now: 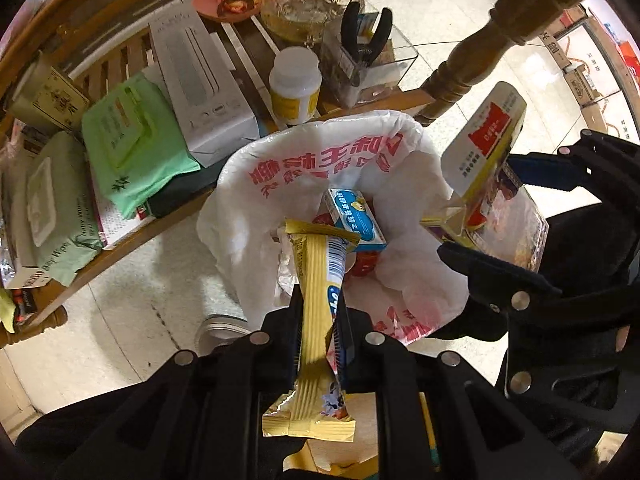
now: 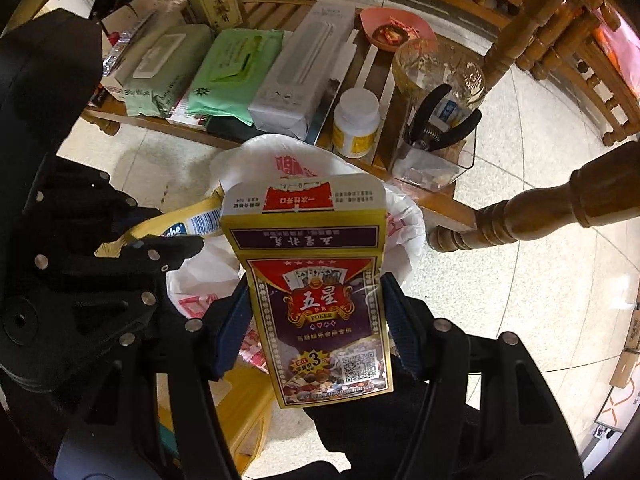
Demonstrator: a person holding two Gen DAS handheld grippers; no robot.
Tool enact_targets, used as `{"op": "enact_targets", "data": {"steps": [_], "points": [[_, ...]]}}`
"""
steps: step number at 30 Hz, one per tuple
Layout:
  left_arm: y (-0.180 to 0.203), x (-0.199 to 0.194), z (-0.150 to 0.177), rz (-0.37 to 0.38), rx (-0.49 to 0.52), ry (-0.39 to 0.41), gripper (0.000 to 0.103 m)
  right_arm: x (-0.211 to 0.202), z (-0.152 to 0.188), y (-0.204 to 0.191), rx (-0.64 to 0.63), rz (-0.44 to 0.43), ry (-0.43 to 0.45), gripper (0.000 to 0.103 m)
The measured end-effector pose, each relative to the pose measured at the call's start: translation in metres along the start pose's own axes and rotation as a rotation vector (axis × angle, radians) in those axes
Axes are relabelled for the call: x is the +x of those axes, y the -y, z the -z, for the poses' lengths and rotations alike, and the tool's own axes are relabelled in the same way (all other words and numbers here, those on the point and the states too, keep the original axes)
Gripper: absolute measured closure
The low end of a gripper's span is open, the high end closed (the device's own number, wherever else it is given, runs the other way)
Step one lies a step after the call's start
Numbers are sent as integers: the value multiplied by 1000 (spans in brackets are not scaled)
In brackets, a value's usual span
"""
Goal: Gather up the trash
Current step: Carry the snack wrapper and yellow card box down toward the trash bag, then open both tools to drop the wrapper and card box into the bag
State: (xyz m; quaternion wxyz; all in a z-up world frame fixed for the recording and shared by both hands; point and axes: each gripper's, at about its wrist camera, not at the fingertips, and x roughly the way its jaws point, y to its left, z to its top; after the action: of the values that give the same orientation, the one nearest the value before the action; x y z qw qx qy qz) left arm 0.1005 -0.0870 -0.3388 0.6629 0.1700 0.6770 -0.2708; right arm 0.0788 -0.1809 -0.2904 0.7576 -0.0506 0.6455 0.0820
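A bin lined with a white plastic bag (image 1: 304, 168) printed in red stands on the floor; it also shows in the right wrist view (image 2: 280, 152). Inside lie a blue carton (image 1: 354, 216) and red scraps. My left gripper (image 1: 320, 320) is shut on a yellow snack wrapper (image 1: 316, 304) and holds it over the bag's near rim. My right gripper (image 2: 316, 316) is shut on an open poker card box (image 2: 320, 312), held above the bag's right side; the box also shows in the left wrist view (image 1: 488, 176).
A low wooden shelf (image 1: 132, 236) behind the bin carries wipe packs (image 1: 128, 140), a white box (image 1: 200, 84), a white bottle (image 1: 294, 84), a clear holder with pliers (image 1: 366, 40), a glass bowl and a pink dish. A turned wooden leg (image 2: 540, 212) stands at the right. Tiled floor around.
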Motion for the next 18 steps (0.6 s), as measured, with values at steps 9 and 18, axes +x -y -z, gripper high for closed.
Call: {"op": "enact_targets", "data": {"steps": [9, 18], "points": [[-10, 35, -4, 72, -67, -81, 89, 29, -6, 11, 45, -21, -40, 41], [-10, 62, -9, 81, -88, -140, 89, 54, -9, 18, 80, -23, -78, 41]]}}
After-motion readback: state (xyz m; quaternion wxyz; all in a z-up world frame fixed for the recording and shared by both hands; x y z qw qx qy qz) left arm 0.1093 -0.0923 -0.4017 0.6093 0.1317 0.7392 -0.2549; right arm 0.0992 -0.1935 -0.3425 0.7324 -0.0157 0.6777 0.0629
